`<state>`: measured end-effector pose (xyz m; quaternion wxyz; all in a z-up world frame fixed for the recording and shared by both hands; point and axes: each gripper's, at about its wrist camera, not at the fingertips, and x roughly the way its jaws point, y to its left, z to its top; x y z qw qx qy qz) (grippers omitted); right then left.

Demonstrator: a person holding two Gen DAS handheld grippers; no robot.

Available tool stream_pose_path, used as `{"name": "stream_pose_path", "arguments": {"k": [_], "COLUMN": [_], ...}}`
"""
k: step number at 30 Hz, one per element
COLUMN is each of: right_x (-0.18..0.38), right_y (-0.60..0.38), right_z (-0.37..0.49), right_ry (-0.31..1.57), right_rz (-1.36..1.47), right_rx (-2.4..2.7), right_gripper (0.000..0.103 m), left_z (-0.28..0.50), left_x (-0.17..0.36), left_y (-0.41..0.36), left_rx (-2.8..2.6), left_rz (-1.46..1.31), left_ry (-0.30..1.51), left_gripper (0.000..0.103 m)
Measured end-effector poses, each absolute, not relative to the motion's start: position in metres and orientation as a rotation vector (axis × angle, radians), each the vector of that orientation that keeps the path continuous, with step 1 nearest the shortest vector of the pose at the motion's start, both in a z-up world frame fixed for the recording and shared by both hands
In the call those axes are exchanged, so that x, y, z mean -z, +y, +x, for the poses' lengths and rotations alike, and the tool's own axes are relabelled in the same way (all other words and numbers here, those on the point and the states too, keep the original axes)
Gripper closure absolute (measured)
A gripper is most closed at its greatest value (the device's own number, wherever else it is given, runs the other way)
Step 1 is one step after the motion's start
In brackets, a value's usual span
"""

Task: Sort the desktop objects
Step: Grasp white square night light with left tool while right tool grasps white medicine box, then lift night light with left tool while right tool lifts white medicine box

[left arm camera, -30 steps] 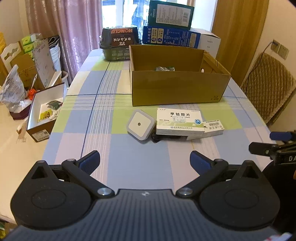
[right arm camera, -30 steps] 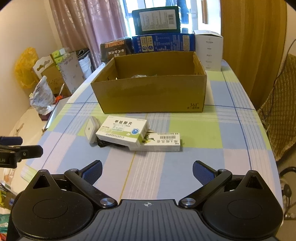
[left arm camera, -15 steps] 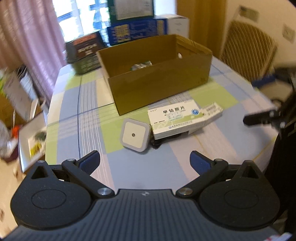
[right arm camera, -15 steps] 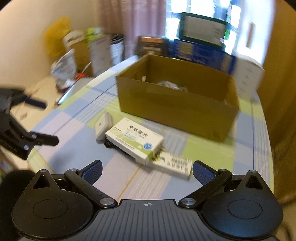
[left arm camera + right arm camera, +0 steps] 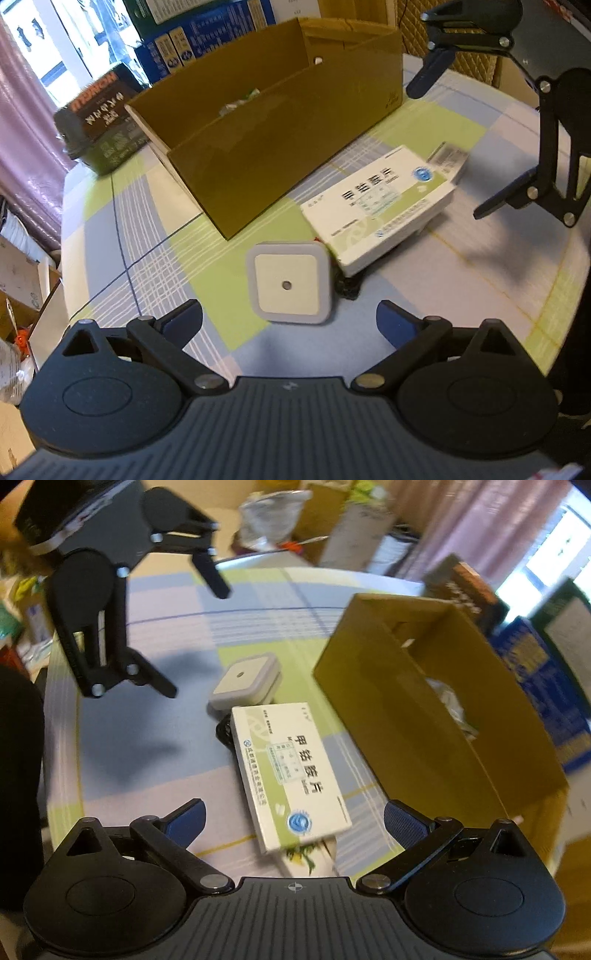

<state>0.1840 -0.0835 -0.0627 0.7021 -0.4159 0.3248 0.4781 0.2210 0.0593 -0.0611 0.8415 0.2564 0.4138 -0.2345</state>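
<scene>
Checked tablecloth [image 5: 147, 221] in green, blue and white squares covers the table; clutter and a pink curtain [image 5: 22, 122] fill the room behind

Left wrist view, near to far:
- Left gripper [image 5: 289, 320]: jaws spread wide, nothing between the blue pads [image 5: 183, 321]
- Square white night light [image 5: 288, 282]: lies flat on the cloth at 12 o'clock, just ahead of the open jaws, untouched
- Small black object [image 5: 347, 290]: at the night light's 3 o'clock edge, partly under the medicine box; what it is cannot be told
- White and green medicine box [image 5: 380, 206]: at 1 o'clock, one corner close beside the night light, lying across a second, smaller carton [image 5: 448, 160]
- Right gripper [image 5: 447, 147]: at 2 o'clock, above the cloth beyond the medicine box
- Open cardboard box [image 5: 280, 147]: at 12 o'clock behind the loose items, with some crumpled contents inside
- Dark carton [image 5: 99, 122] at 10 o'clock and blue cartons [image 5: 199, 40] at 12 o'clock stand behind the cardboard box

Right wrist view, near to far:
- Right gripper [image 5: 293, 818]: jaws released and wide, holding nothing
- Medicine box [image 5: 291, 771]: between the spread jaws in line of sight, its near end resting on the smaller carton [image 5: 310, 854]
- Night light [image 5: 245, 681]: at 11 o'clock, at the far end of the medicine box
- Left gripper [image 5: 195, 638]: at 10 o'clock, open, above the cloth beside the night light
- Cardboard box [image 5: 424, 720]: at 1 o'clock, just beside the medicine box
</scene>
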Motion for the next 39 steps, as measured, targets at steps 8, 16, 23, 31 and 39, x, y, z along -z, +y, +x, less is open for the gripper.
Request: {"name": "stream_pose_path", "arguments": {"k": [8,16,23,31,39], "right_x": [0.086,0.099,0.104,0.106,0.099], "right_y": [-0.061,-0.052,-0.043,-0.039,-0.049], "right_z": [0.209,0.228,0.233,0.23,0.226], "right_ry": [0.792,0.841,0.85,0.861,0.864], "right_rz": [-0.999,-0.992,-0.995,-0.983,-0.904], "right_rx": [-1.154,-1.169,-1.184,-1.171,-1.116], "right_gripper": [0.005,0.02,0.028,0.033,0.034], "left_z": [0.257,0.276,0.283,0.289,0.278], "left_x": [0.083,0.095,0.096,0.097,0.089], "left_y": [0.058,0.057,0.06,0.063,0.068], "left_rx": [0.562,0.598,0.617,0.634,0.585], "left_rz": [0.544,0.533,0.497,0.44,0.376], "left_ry": [0.905,0.92,0.937,0.981,1.008], "left_gripper": [0.011,0.021,0.021,0.042,0.042]}}
